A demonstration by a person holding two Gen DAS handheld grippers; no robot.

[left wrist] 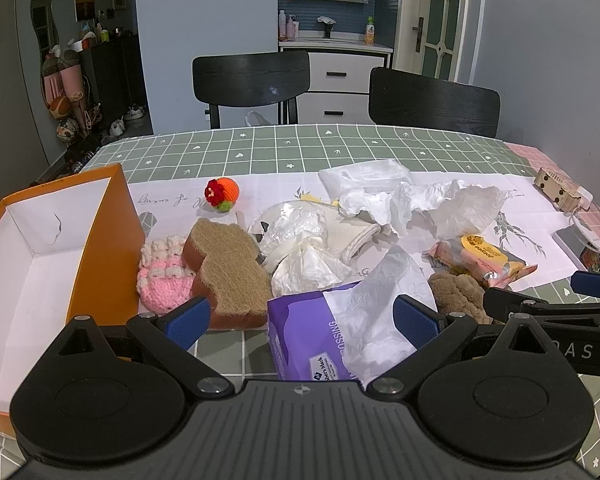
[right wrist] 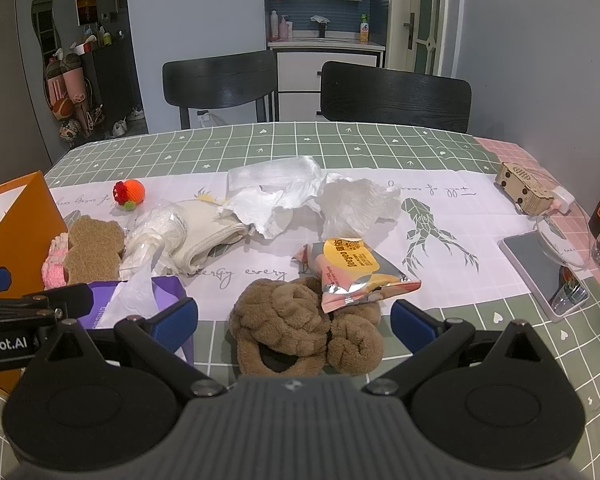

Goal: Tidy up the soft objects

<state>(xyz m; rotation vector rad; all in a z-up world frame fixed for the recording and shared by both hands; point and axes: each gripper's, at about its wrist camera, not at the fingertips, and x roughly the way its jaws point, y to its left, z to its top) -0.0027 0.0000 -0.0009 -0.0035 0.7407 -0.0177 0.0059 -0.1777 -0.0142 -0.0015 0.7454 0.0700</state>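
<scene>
While both grippers hover low over a table (left wrist: 260, 152) covered in a green checked cloth, neither one grasps anything. The left gripper (left wrist: 300, 322) has its blue-padded fingers spread wide, with a purple tissue pack (left wrist: 300, 332) lying between them and a white tissue sticking out of its top. The right gripper (right wrist: 294, 320) is likewise spread apart, its fingers on either side of a brown plush toy (right wrist: 300, 320) that rests on the table without touching them. A pink and yellow snack packet (right wrist: 352, 272) leans on the far edge of the plush toy. At the far left stands an open orange box (left wrist: 108, 240) with a white inside. Just beside the box lie a pink knitted piece (left wrist: 162, 276) and a tan scouring sponge (left wrist: 228, 264), touching each other. Farther back sits a small orange crocheted ball (left wrist: 222, 194), alone. Crumpled white tissues and plastic bags (left wrist: 380, 204) are heaped across the middle of the table. Two black chairs (left wrist: 252, 80) stand behind the table.
</scene>
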